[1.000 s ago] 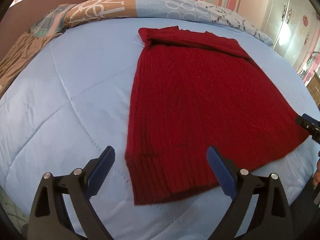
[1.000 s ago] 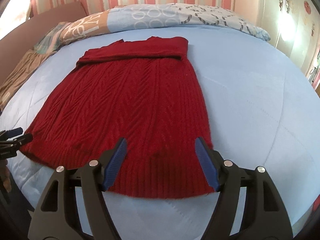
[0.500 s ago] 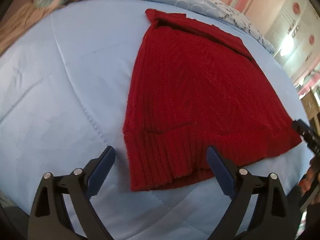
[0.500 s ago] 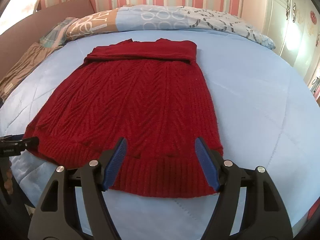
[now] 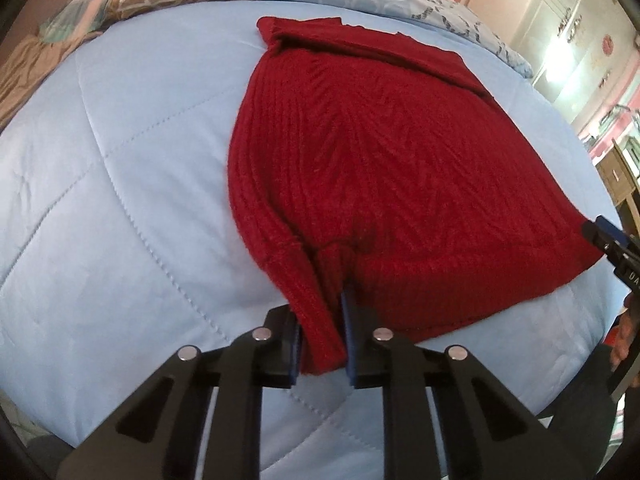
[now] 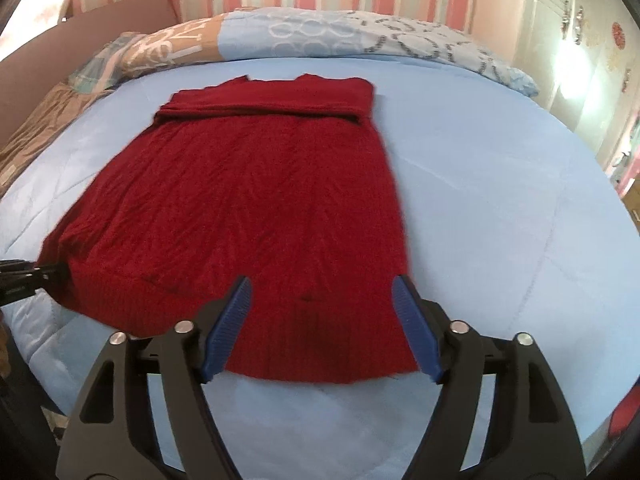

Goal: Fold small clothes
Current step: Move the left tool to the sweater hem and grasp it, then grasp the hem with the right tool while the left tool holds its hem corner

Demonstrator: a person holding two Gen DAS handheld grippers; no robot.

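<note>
A dark red knitted sweater [image 5: 392, 168] lies flat on the light blue quilt [image 5: 120, 200], its top part folded over at the far end. My left gripper [image 5: 322, 332] is shut on the near left corner of the ribbed hem, which bunches between the blue pads. In the right wrist view the sweater [image 6: 260, 200] spreads ahead, and my right gripper [image 6: 322, 312] is open, its blue pads straddling the near right part of the hem. The left gripper shows at the left edge [image 6: 24, 280] of that view, at the hem's corner.
Patterned pillows [image 6: 320, 36] lie along the headboard end. A brown blanket [image 6: 32, 128] lies at the far left. A striped pink wall stands behind, with white wardrobe doors [image 6: 592, 60] at the right. The quilt's near edge [image 6: 320, 420] is just under the grippers.
My left gripper has moved forward onto the hem's left corner and shut on it, bunching the fabric. My right gripper has edged forward over the hem and stayed open.
</note>
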